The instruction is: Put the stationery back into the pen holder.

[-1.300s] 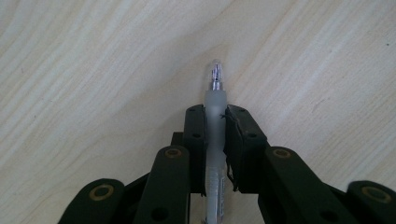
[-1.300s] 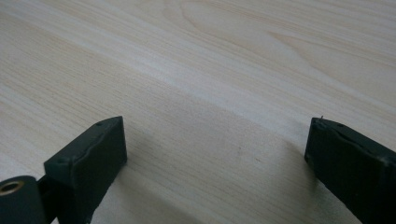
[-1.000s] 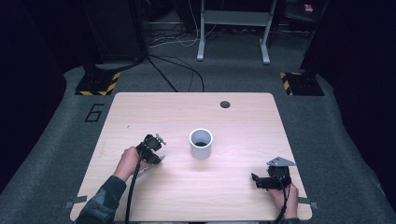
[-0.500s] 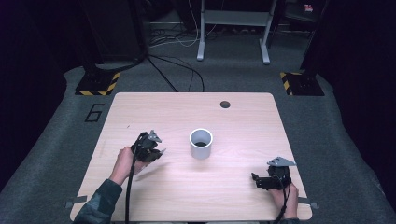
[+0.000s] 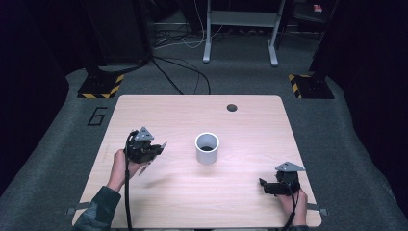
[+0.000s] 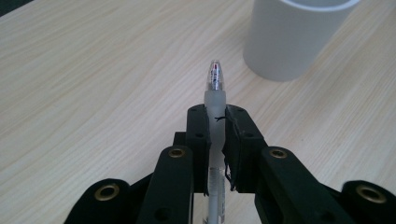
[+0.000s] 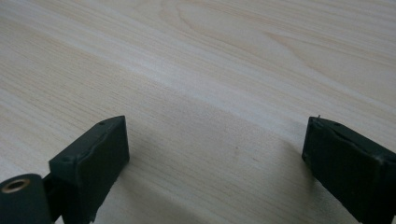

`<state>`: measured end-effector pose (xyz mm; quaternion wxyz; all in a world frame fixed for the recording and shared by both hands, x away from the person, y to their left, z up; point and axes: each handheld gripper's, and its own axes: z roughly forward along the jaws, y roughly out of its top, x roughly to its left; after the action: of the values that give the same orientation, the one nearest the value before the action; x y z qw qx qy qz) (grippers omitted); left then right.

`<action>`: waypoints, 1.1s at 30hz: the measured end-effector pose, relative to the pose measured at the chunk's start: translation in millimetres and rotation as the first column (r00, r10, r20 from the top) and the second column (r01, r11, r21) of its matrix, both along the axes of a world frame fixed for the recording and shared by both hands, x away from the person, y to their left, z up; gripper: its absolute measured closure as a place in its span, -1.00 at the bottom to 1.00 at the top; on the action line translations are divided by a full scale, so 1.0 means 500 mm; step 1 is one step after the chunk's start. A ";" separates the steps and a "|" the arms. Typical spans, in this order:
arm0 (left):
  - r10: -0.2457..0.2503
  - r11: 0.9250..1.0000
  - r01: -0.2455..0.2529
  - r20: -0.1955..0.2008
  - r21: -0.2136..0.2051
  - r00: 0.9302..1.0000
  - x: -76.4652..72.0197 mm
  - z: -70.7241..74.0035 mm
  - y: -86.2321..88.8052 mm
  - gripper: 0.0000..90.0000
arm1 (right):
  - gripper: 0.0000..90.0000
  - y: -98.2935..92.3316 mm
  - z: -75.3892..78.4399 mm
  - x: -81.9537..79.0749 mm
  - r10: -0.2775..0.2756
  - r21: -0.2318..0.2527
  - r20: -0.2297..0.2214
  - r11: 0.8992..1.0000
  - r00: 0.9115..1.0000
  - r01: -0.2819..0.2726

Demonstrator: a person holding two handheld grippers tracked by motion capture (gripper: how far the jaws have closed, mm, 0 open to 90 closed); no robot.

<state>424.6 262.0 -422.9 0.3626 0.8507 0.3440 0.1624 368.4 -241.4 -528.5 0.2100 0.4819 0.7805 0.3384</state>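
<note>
High view: overhead, facing forward-down on pale wooden bench [image 5: 192, 192]. Gripper views: close, low; left shares white cylindrical cup [image 6: 294, 37] [image 5: 207, 148].

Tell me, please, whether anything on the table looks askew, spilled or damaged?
Nothing stands out. The white cup stands upright in the middle of the table, with no spill around it. The left claw grips a clear pen squarely, tip toward the cup. The right claw rests open near the table's edge.
</note>
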 end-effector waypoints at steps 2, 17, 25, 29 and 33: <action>0.011 0.999 -0.010 0.018 -0.031 1.000 0.000 0.004 0.006 0.79 | -0.85 0.000 0.000 0.000 0.000 0.000 0.000 1.000 1.000 0.000; 0.086 0.986 -0.069 0.112 -0.154 0.990 0.008 0.015 0.013 0.79 | -0.85 0.000 0.000 0.000 0.000 -0.003 -0.002 1.000 1.000 0.000; 0.100 0.981 -0.067 0.175 -0.181 0.980 0.014 0.041 -0.005 0.79 | -0.82 0.000 0.000 0.000 -0.008 0.001 0.001 1.000 1.000 0.008; 0.101 0.979 -0.063 0.193 -0.195 0.976 0.021 0.048 -0.014 0.79 | -0.82 0.000 0.000 0.000 -0.008 0.000 0.001 1.000 1.000 0.008; 0.108 0.973 -0.061 0.203 -0.222 0.973 0.029 0.056 -0.021 0.79 | -0.82 0.000 0.000 -0.001 -0.008 -0.002 0.001 1.000 1.000 0.008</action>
<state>438.9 251.6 -394.8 0.4800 0.7687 0.3546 0.2301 368.2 -241.2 -528.5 0.2121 0.4844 0.7790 0.3369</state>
